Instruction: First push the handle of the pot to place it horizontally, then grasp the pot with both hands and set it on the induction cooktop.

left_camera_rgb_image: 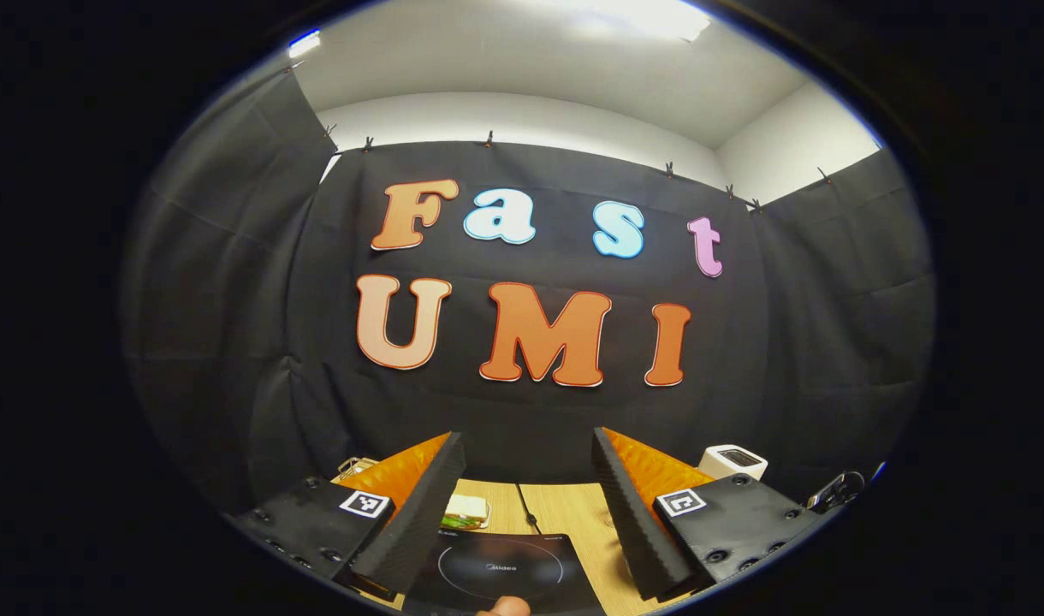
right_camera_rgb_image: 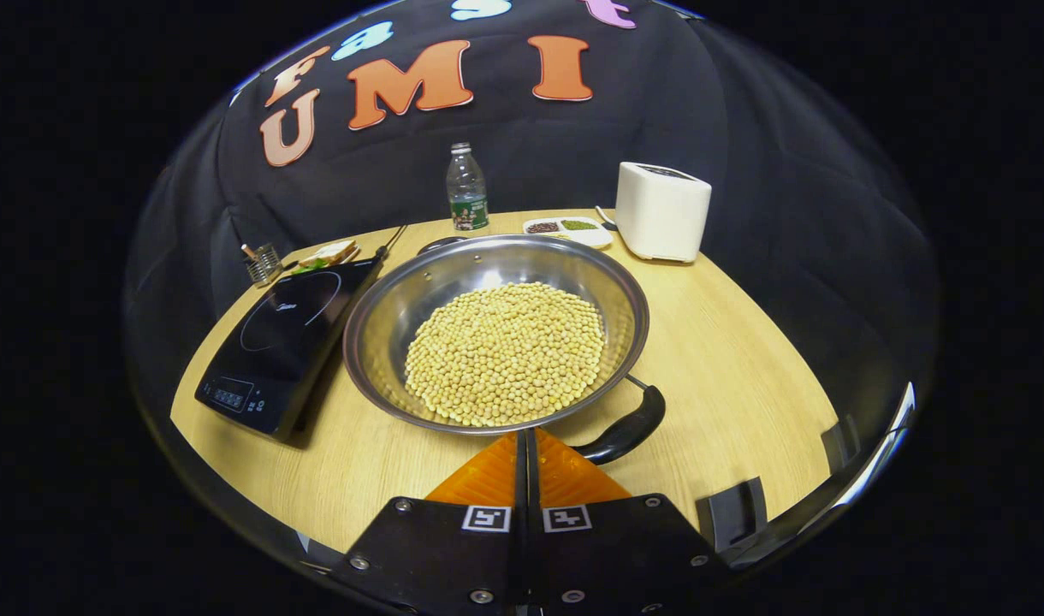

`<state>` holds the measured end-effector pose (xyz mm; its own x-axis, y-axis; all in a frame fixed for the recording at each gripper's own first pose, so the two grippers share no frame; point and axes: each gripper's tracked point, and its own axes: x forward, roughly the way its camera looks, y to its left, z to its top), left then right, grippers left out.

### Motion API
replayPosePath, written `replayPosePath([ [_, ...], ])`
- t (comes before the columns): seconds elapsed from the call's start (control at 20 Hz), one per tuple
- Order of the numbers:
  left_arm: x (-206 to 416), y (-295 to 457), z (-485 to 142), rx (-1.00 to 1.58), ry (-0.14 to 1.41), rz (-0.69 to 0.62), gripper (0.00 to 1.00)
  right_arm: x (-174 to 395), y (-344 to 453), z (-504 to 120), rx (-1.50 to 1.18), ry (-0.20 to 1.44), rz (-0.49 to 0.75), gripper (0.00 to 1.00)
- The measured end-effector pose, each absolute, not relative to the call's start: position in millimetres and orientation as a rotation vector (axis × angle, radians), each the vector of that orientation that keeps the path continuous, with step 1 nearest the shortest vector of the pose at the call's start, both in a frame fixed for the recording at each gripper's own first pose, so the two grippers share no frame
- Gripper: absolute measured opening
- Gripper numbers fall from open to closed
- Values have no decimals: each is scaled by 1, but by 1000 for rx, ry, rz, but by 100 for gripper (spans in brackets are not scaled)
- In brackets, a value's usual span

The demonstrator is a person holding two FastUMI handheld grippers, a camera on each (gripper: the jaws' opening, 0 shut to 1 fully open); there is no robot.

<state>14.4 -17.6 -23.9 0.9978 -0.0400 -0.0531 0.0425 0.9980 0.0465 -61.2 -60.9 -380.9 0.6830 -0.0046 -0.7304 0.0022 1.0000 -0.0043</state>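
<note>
In the right gripper view my right gripper (right_camera_rgb_image: 526,445) sits at the bottom centre of the frame with its two fingers pressed flat together, nothing between them. The tips lie just short of the near rim of the pot (right_camera_rgb_image: 496,329), a wide steel pan that takes up the middle of the frame and stands on the wooden table (right_camera_rgb_image: 744,359). It is loaded with a bed of pale soybeans (right_camera_rgb_image: 507,352). Its black handle (right_camera_rgb_image: 626,428) comes off the rim at the lower right and runs down and leftward, ending just to the right of my closed fingertips; I cannot tell whether they touch it.

The induction cooktop (right_camera_rgb_image: 278,342) lies left of centre in this view, close beside the pot's left rim, and its glass top is bare. Along the far edge of the table I see a water bottle (right_camera_rgb_image: 466,188), a small divided dish (right_camera_rgb_image: 566,228), a white toaster (right_camera_rgb_image: 661,210) at the upper right, and a small wire rack (right_camera_rgb_image: 265,261) and a sandwich (right_camera_rgb_image: 325,253) at the upper left.

The left gripper view looks mostly at the booth's back wall. My left gripper (left_camera_rgb_image: 529,466) is at the bottom of that frame with its fingers spread wide apart and holding nothing. Between them, low in the frame, I see the induction cooktop (left_camera_rgb_image: 501,565) again, with the sandwich (left_camera_rgb_image: 466,511) beyond it and the toaster (left_camera_rgb_image: 734,461) at the lower right. A fingertip (left_camera_rgb_image: 507,607) pokes in at the very bottom edge.
</note>
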Motion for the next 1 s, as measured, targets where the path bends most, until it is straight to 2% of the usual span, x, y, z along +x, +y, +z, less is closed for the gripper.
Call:
replayPosePath([
  [1.0,58,-29,-64,55,133,-56,97,12,-142,-389,20,812,-189,0],
])
